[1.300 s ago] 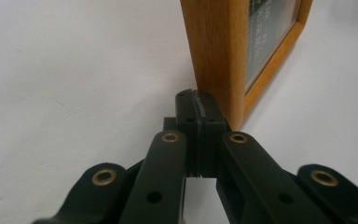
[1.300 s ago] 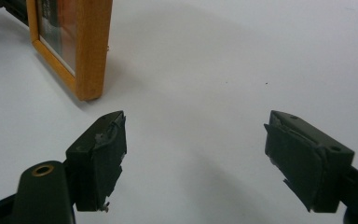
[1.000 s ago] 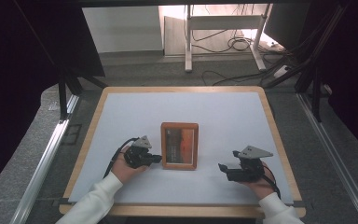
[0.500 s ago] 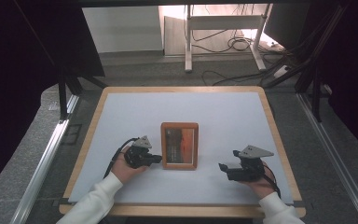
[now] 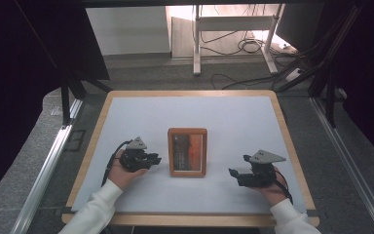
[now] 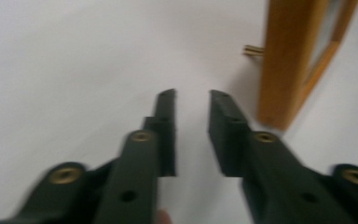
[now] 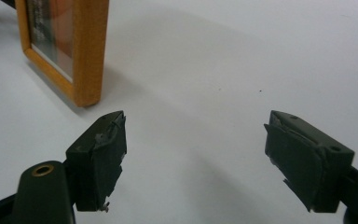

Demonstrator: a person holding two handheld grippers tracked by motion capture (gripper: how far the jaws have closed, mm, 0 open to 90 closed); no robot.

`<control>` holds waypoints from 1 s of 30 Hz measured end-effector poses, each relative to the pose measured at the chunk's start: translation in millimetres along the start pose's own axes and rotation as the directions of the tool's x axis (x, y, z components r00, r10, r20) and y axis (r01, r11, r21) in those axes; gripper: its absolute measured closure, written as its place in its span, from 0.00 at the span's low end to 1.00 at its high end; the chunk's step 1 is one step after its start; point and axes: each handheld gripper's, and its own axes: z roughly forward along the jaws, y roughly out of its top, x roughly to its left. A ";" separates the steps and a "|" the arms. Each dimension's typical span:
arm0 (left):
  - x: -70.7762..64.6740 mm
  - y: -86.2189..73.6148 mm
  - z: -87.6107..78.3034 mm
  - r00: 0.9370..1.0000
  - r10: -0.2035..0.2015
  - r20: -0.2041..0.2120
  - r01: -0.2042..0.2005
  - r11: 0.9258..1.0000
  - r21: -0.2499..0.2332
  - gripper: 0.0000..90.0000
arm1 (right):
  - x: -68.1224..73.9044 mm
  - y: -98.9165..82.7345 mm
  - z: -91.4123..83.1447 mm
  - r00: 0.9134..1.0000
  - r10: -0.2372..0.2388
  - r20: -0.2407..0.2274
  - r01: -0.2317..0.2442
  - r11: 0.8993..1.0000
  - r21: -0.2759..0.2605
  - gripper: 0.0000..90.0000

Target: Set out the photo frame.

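A wooden picture frame [image 5: 187, 152] with an orange and dark print lies flat in the middle of the white table top. My left gripper [image 5: 155, 159] sits just left of the frame, pointing at its left edge. Its jaws have just been opening; in the left gripper view they [image 6: 192, 95] stand apart with nothing between them, and the frame's side [image 6: 284, 60] is ahead to the right. My right gripper [image 5: 237, 169] rests to the right of the frame, a hand's width away. It [image 7: 196, 121] is wide open and empty, with the frame's corner [image 7: 91, 46] at the upper left.
The white surface has a wooden rim [image 5: 190, 92] all round. A small brass fitting [image 6: 254, 50] sticks out from the frame's edge. Metal rails [image 5: 44, 170] run along both sides of the table, and cables and a stand [image 5: 233, 29] lie on the floor beyond.
My left gripper has drawn back a little to the left, off the frame's edge, and its jaws have parted. The right gripper and the frame have stayed put.
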 end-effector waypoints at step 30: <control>14.7 -37.7 -34.5 0.993 -0.105 -0.045 0.101 0.991 -0.090 0.35 | -17.1 1.1 1.9 0.998 0.020 0.060 -0.018 0.999 -0.034 0.19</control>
